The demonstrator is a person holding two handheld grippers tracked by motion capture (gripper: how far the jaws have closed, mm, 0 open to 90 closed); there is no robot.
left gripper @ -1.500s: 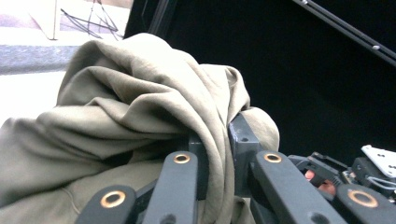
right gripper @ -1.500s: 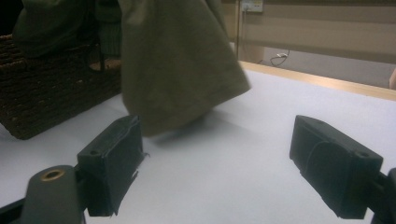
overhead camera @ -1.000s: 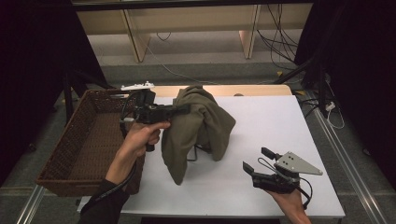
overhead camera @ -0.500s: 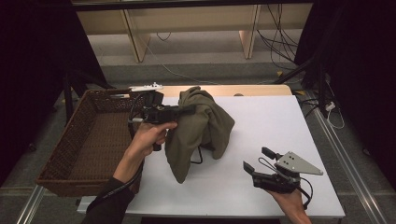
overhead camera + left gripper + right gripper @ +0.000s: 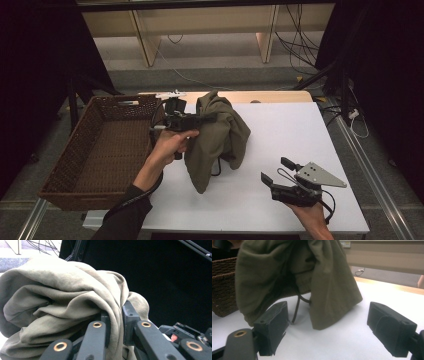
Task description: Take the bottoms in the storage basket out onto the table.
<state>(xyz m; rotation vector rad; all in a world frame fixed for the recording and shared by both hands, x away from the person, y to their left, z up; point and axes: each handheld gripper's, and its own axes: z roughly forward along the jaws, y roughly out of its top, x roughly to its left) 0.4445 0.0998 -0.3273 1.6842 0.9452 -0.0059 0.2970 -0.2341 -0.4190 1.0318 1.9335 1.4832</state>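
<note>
An olive-green garment [image 5: 217, 137] hangs above the white table [image 5: 300, 130], its lower folds touching the tabletop. My left gripper [image 5: 207, 119] is shut on a fold near its top; in the left gripper view the cloth [image 5: 62, 307] is pinched between the two black jaws of my left gripper [image 5: 115, 323]. A dark drawstring [image 5: 297, 306] dangles from the garment [image 5: 294, 272]. My right gripper [image 5: 275, 171] rests low near the table's front right, open and holding nothing. In its own view my right gripper [image 5: 327, 327] has its jaws wide apart, facing the hanging garment.
A brown wicker basket [image 5: 100, 145] stands at the table's left edge, right beside my left hand. The basket's corner [image 5: 223, 285] is seen in the right gripper view. Wooden furniture legs and cables lie on the floor beyond the table.
My left hand has carried the garment a little rightward and lower, so its hem now rests further onto the table. The right gripper has stayed in place.
</note>
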